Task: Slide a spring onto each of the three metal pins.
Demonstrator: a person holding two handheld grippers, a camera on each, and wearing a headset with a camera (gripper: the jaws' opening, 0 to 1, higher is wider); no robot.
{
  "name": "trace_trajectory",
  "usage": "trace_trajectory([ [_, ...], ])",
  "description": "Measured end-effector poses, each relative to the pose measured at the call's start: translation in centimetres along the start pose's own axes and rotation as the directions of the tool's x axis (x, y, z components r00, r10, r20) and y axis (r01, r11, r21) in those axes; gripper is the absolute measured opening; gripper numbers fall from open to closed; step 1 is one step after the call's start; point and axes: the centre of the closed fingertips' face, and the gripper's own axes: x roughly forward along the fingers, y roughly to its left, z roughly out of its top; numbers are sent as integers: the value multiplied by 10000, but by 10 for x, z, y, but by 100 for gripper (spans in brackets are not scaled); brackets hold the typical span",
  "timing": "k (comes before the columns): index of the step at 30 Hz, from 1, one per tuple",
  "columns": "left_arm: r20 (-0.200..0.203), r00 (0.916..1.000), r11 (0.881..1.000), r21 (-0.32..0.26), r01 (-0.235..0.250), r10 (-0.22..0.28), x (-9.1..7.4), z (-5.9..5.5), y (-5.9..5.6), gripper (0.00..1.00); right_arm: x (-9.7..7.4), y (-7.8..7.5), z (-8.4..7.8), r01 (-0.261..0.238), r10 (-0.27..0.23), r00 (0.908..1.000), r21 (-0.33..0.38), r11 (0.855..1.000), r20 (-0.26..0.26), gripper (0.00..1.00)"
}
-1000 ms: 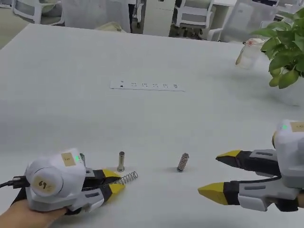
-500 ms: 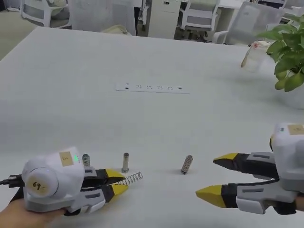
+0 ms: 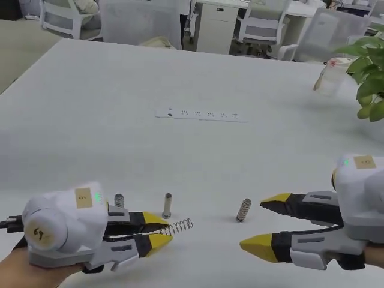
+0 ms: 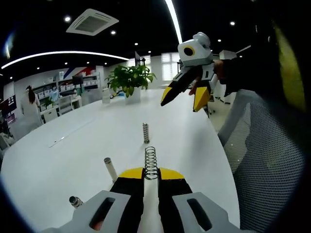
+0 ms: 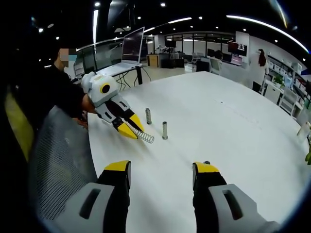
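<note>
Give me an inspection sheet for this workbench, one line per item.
Surface: white table, bare apart from items below.
Job's things: middle pin bare; left-end pin and right-end pin each carry a spring; loose spring held.
Clutter: power strip, plant, clear container.
Grippers: left gripper shut on loose spring; right gripper open, empty.
Cables: black lead behind left gripper.
Surroundings: office chairs.

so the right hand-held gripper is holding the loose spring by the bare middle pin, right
No, the left hand-held gripper holds the small silver coil spring by the bare metal middle pin, as the head view shows; the right hand-held gripper is open and empty.
</note>
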Motion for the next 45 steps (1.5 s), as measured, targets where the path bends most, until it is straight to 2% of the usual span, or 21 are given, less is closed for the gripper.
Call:
trace_trajectory([
  [10,298,9994,9993,312,188,-197,-8,16,-10,2,12,15,13,-536,539,9985,-320,9980,95,47],
  [19,437,9988,9985,503,197,-219,-15,22,-15,2,26,27,25,-1126,1135,9934,-556,9921,134,44],
  [27,610,9978,9975,671,231,-272,-19,30,-18,2,33,35,28,-1506,1512,9885,-612,9867,56,42],
  [38,789,9958,9953,886,394,-465,-22,38,-26,2,39,50,30,-2213,2221,9750,-580,9735,78,39],
  [45,856,9929,9913,1097,725,-821,-25,43,-34,2,38,60,33,-2670,2690,9630,-728,9609,191,35],
])
